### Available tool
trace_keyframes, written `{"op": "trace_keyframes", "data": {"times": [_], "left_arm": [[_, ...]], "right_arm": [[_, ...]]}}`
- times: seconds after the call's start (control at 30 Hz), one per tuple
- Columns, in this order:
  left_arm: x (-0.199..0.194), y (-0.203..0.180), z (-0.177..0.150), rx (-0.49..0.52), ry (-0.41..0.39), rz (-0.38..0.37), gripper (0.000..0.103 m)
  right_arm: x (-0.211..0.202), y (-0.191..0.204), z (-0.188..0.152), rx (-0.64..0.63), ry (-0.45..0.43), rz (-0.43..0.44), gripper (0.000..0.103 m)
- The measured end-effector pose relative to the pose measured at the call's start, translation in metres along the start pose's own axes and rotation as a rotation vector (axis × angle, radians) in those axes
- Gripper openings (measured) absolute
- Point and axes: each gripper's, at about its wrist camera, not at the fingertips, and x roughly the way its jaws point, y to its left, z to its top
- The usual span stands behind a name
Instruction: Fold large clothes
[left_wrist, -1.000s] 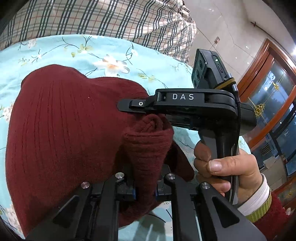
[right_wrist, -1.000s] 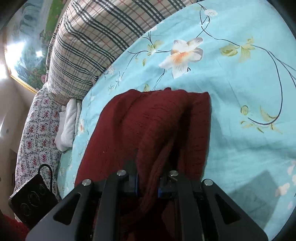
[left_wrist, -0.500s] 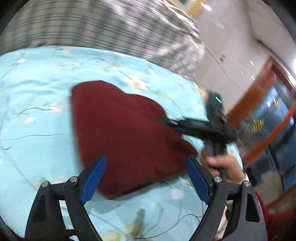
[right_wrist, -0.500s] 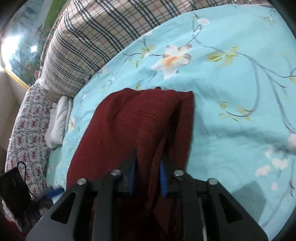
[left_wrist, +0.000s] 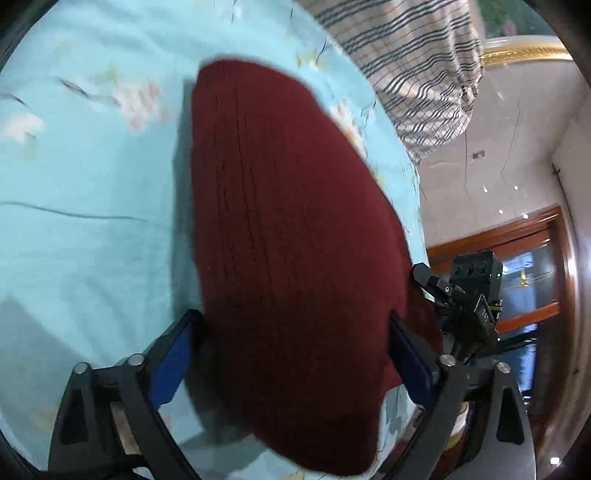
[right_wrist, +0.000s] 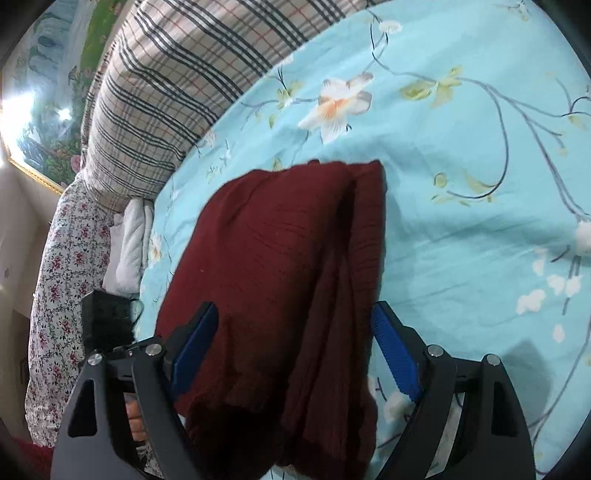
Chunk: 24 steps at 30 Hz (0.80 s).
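A dark red knitted sweater (left_wrist: 288, 229) lies folded into a long bundle on the light blue floral bedsheet (left_wrist: 92, 221). My left gripper (left_wrist: 291, 350) is open and hovers over its near end, one blue pad on each side, holding nothing. My right gripper (right_wrist: 295, 347) is open too, above the sweater (right_wrist: 280, 258), its pads astride the folded layers. The right gripper also shows in the left wrist view (left_wrist: 465, 295), at the sweater's right edge.
A plaid pillow (right_wrist: 184, 85) and a floral pillow (right_wrist: 62, 266) lie at the head of the bed, with a white cloth (right_wrist: 129, 243) between them. A wooden-framed glass door (left_wrist: 532, 273) stands beyond the bed's right edge.
Both grippers let go of the sweater and opened wide, the left first. The left gripper pulled back and turned; the sweater now lies flat on the bed.
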Motion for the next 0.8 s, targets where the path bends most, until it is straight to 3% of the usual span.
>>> {"op": "trace_keyframes", "data": {"times": [0.1,0.2,0.27,0.3,0.37,0.5,0.7,0.8], "left_arm": [[0.013,-0.005,0.009,0.056,0.003,0.012,0.100],[0.026,-0.014,0.014,0.129,0.021,0.050,0.093],[0.028,-0.015,0.013,0.148,0.019,0.056,0.086],[0.028,-0.016,0.013,0.153,0.016,0.055,0.084],[0.025,-0.017,0.010,0.162,-0.003,0.059,0.075],[0.010,-0.030,0.002,0.211,-0.044,0.081,0.065],[-0.058,-0.038,-0.025,0.253,-0.125,0.067,0.062],[-0.108,-0.028,-0.046,0.273,-0.164,0.119,0.062]], "right_arm": [[0.009,-0.006,0.004,0.013,0.025,0.019,0.085],[0.017,-0.007,0.008,0.016,0.037,0.036,0.083],[0.022,-0.005,0.009,0.006,0.050,0.013,0.069],[0.024,-0.006,0.009,0.014,0.057,0.022,0.055],[0.025,-0.009,0.007,0.052,0.066,0.069,0.042],[0.015,0.004,-0.001,0.032,0.024,0.058,0.034],[0.012,0.055,-0.019,-0.040,0.003,0.140,0.032],[0.036,0.091,-0.031,-0.088,0.035,0.218,0.032]]}}
